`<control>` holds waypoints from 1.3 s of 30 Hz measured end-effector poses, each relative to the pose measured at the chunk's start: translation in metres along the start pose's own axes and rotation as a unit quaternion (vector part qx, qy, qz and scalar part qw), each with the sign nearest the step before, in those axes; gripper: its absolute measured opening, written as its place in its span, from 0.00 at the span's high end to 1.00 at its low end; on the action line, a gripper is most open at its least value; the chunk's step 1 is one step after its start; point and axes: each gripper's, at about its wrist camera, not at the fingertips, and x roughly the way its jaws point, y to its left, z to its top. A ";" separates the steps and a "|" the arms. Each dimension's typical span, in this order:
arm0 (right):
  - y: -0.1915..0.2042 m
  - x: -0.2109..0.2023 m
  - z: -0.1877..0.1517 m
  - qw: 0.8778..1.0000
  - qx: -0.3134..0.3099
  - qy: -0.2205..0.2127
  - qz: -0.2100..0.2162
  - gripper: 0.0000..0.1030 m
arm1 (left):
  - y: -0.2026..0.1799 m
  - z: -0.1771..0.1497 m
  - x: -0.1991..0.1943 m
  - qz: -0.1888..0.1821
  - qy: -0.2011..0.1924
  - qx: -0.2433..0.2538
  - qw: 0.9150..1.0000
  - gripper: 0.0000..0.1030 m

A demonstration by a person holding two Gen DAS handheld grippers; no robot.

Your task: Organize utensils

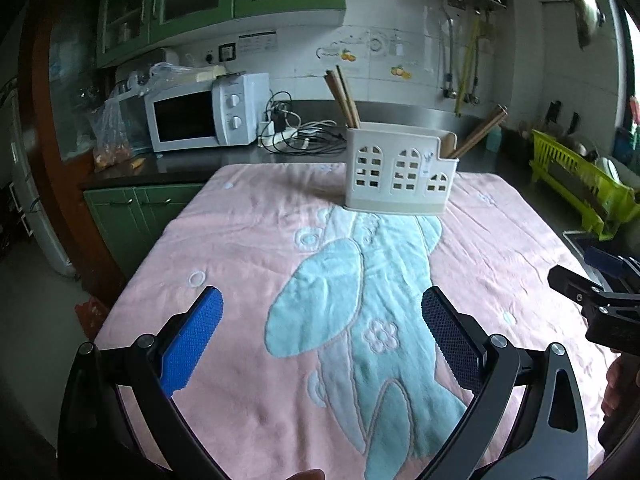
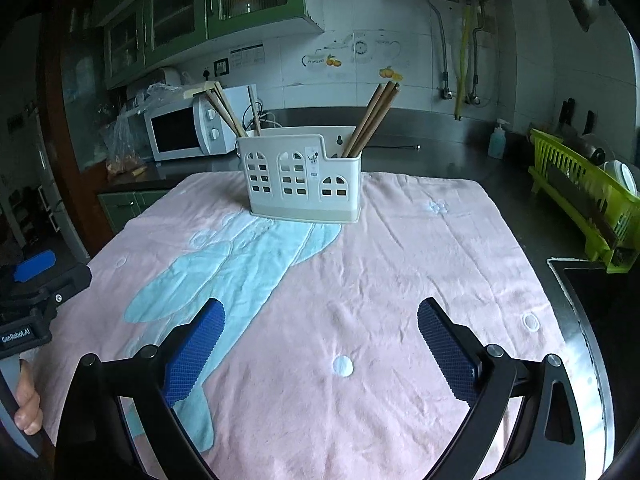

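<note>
The cream plastic utensil holder with window cut-outs stands upright on the pink towel-covered counter, straight ahead of the empty, wide-apart right claw, ahead-right of the equally spread left claw, its wooden chopsticks leaning outward.

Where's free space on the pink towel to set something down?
The pink towel is bare from the white utensil holder forward to both open grippers. Crowded only at the far edge: the holder with chopsticks, and the green dish rack off the towel's right.
</note>
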 end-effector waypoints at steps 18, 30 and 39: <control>0.002 0.001 -0.003 1.000 -0.005 0.003 0.000 0.09 | -0.005 -0.004 0.012 -0.006 0.017 -0.004 1.000 0.04; 0.005 0.003 -0.003 1.000 -0.009 0.005 0.003 0.09 | -0.007 -0.006 0.018 -0.009 0.022 -0.004 1.000 0.04; 0.007 0.006 -0.004 1.000 -0.011 0.009 0.004 0.09 | -0.007 -0.007 0.020 -0.007 0.025 -0.006 1.000 0.04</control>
